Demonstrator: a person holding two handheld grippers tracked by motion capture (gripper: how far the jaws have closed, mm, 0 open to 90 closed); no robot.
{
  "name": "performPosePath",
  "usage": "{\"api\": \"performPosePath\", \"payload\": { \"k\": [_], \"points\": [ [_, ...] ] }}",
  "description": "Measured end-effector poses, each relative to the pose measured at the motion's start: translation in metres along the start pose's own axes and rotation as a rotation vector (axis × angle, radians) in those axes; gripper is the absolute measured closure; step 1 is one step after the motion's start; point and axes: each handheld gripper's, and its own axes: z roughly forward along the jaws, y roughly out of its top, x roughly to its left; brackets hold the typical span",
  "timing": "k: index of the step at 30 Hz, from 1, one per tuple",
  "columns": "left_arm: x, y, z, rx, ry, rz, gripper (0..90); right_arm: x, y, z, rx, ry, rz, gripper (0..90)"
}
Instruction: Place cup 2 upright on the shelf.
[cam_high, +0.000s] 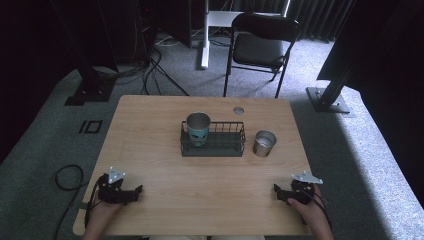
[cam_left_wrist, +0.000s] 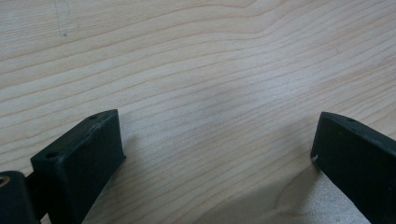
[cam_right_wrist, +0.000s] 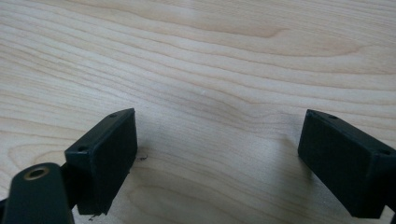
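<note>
High view: cups, basket (cam_high: 213, 148); both hand-held grippers' own views: jaws wide, empty, over bare table (cam_left_wrist: 196, 70).

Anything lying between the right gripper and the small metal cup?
No, bare tabletop separates the right gripper from the small metal cup, as the high view shows.

Grey carpet floor (cam_high: 350, 145) all round the light wood desk (cam_high: 150, 120). Black folding chair (cam_high: 262, 45) just behind desk. Black cables (cam_high: 155, 70) on carpet behind the desk's left corner. Dark curtains (cam_high: 320, 17) behind the chair; daylight falls right of desk.
</note>
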Motion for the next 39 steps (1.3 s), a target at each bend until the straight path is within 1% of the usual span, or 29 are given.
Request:
{"api": "performPosePath", "payload": {
  "k": [10, 14, 17, 20, 24, 34, 36, 39],
  "points": [
    [0.000, 0.000, 0.000, -0.001, -0.001, 0.001, 2.8, 0.000, -0.001, -0.001, -0.006, -0.001, 0.009, 11.4],
    [0.000, 0.000, 0.000, -0.001, -0.001, 0.002, 2.8, -0.001, 0.000, -0.004, -0.029, 0.008, 0.018, 11.5],
    [0.000, 0.000, 0.000, 0.000, 0.001, 0.000, 2.8, -0.001, 0.003, -0.005, -0.050, 0.013, 0.014, 11.7],
    [0.000, 0.000, 0.000, 0.000, 0.001, 0.000, 2.8, -0.002, 0.007, -0.007, -0.074, 0.027, 0.019, 11.7],
    [0.000, 0.000, 0.000, 0.000, 0.001, 0.000, 2.8, -0.002, 0.012, -0.008, -0.085, 0.026, 0.017, 11.7],
    [0.000, 0.000, 0.000, 0.000, 0.001, 0.000, 2.8, -0.001, 0.019, -0.003, -0.103, 0.030, 0.021, 11.7],
    [0.000, 0.000, 0.000, 0.000, 0.001, 0.000, 2.8, 0.000, 0.021, -0.002, -0.112, 0.033, 0.013, 11.8],
    [0.000, 0.000, 0.000, 0.000, 0.001, 0.000, 2.8, 0.001, 0.024, 0.000, -0.106, 0.024, 0.013, 11.8]
  ]
}}
